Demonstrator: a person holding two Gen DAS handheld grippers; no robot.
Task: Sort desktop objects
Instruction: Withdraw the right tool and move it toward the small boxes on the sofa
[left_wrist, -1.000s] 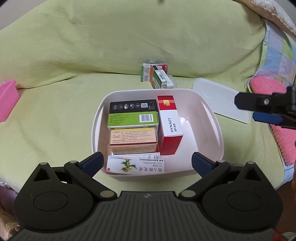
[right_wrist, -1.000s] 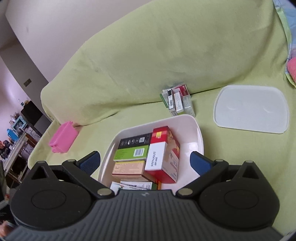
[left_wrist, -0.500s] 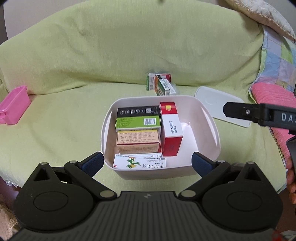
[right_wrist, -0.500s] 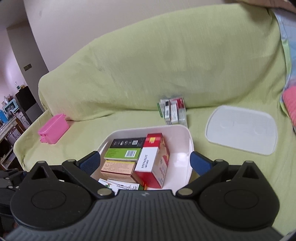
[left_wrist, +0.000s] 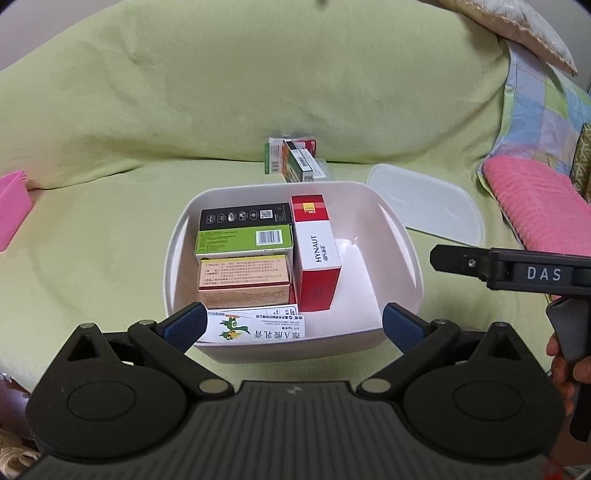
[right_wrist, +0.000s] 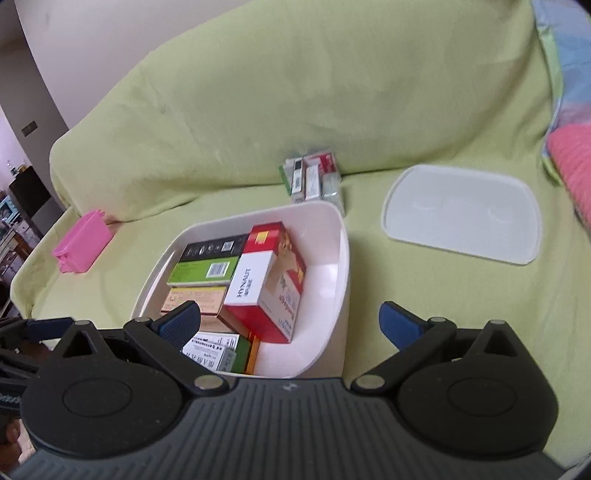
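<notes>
While lid unclipped: rightward only

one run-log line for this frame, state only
left gripper: open, empty | right gripper: open, empty | white bin: part filled with boxes | loose boxes: behind bin | lid: off, on sofa

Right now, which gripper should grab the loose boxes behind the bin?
Right, probably. The right gripper is open, empty and sits on the side of the white bin nearer the loose boxes. The left gripper, also open, faces them across the bin's full length.
</notes>
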